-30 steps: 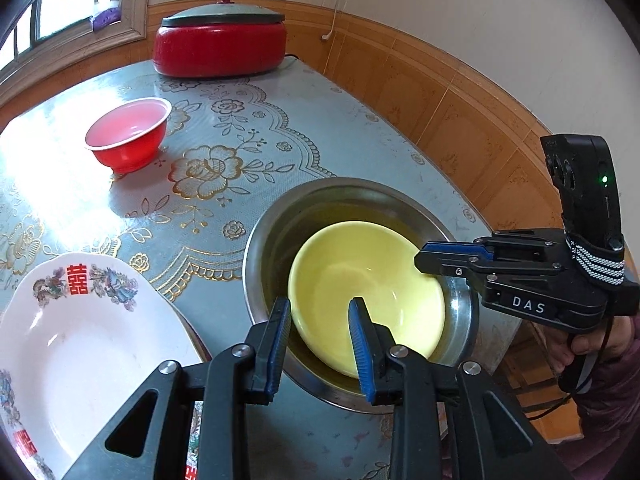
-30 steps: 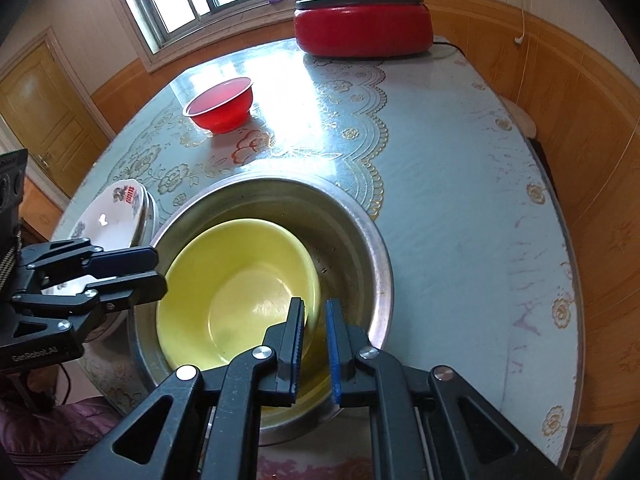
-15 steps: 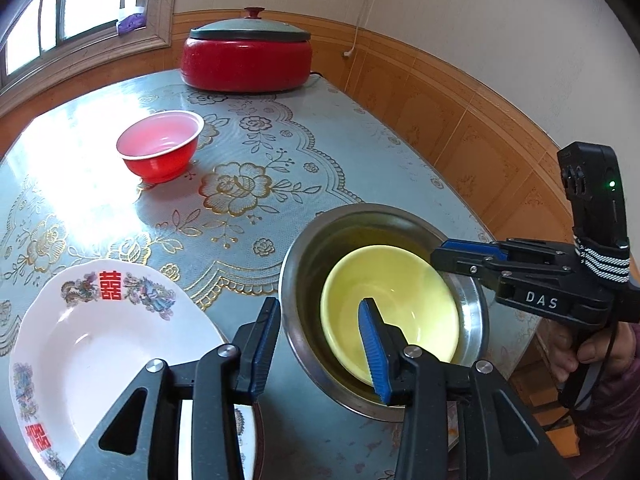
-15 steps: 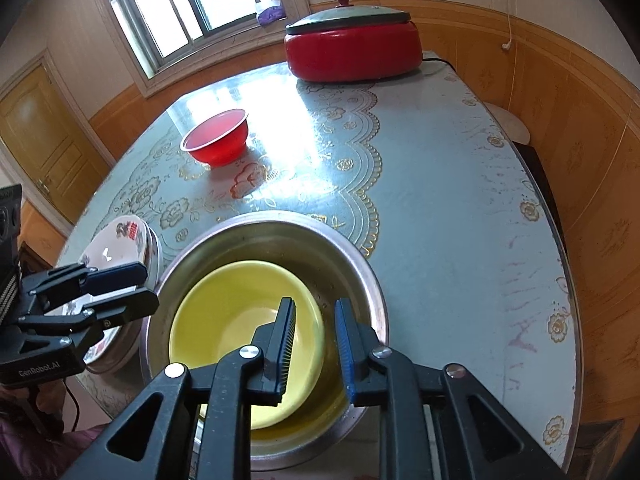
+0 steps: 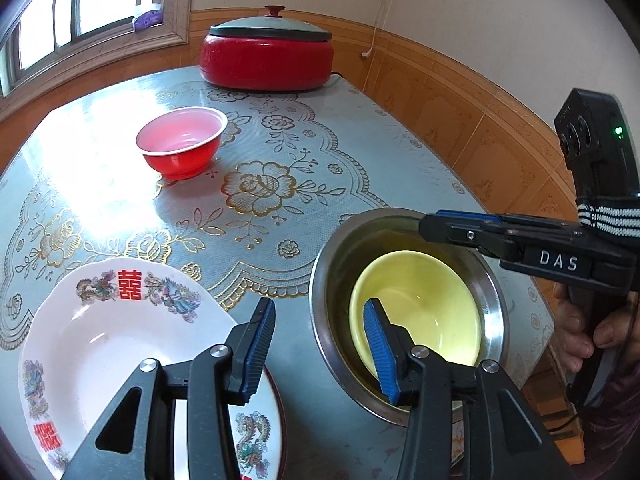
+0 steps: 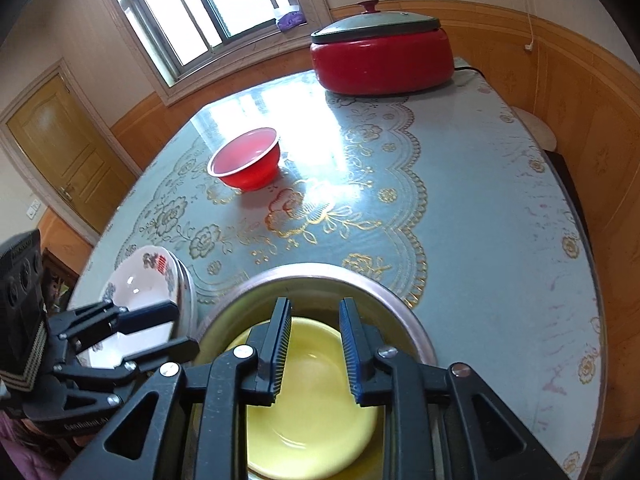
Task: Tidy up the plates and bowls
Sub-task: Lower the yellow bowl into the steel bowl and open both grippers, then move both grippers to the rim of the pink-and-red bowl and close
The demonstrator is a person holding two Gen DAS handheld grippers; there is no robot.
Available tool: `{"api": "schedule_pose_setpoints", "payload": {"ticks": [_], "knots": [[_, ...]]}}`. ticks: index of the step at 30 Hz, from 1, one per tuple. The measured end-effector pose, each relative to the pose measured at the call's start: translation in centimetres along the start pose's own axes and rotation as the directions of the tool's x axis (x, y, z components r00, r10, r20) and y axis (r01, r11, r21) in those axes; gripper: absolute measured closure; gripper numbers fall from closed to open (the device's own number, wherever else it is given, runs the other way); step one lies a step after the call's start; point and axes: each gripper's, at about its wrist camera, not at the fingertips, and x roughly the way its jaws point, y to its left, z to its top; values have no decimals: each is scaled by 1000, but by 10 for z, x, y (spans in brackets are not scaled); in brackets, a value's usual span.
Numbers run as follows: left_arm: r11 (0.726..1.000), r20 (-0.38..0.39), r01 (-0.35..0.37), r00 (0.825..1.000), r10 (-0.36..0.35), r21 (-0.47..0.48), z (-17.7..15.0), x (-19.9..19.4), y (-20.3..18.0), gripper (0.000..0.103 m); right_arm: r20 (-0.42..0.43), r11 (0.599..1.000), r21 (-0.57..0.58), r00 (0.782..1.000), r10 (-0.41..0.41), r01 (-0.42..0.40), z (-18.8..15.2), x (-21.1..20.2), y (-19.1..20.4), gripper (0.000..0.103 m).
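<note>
Yellow bowl [image 5: 416,304] nested inside steel basin [image 5: 332,280]. Both tongs, left [image 5: 320,344] and right [image 6: 314,354], above basin, just opened, gripping nothing.

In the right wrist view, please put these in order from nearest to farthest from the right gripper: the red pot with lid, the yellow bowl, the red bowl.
From the right gripper:
1. yellow bowl, directly under it, inside the steel basin.
2. red bowl, mid-table, toward the left.
3. red pot with lid, at the far table edge.

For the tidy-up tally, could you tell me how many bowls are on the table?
3: the yellow bowl nested inside the steel bowl, and the red bowl standing apart mid-table.
</note>
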Motion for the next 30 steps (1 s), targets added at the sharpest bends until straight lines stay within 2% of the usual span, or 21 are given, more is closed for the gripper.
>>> {"api": "schedule_pose_setpoints", "payload": {"ticks": [7, 11, 14, 17, 22, 25, 30], "knots": [[1000, 6, -10, 1000, 10, -30, 5, -2, 12, 48, -13, 991, 66, 993, 118, -117, 25, 20, 3, 79], [995, 41, -15, 999, 19, -104, 15, -11, 34, 47, -19, 976, 114, 981, 191, -187, 41, 35, 3, 79], [981, 55, -5, 998, 16, -192, 25, -15, 59, 46, -23, 964, 138, 973, 232, -226, 54, 47, 5, 79], [964, 54, -24, 998, 39, -264, 37, -13, 86, 46, -21, 962, 137, 971, 239, -234, 68, 60, 9, 79], [924, 27, 6, 1000, 5, -383, 51, 0, 125, 50, -49, 956, 163, 966, 255, -244, 88, 87, 11, 79], [911, 29, -12, 999, 26, -413, 60, 5, 139, 52, -62, 955, 177, 965, 253, -239, 99, 101, 14, 79], [896, 21, -9, 1000, 20, -444, 76, 20, 154, 59, -53, 950, 206, 967, 250, -235, 119, 121, 19, 79]]}}
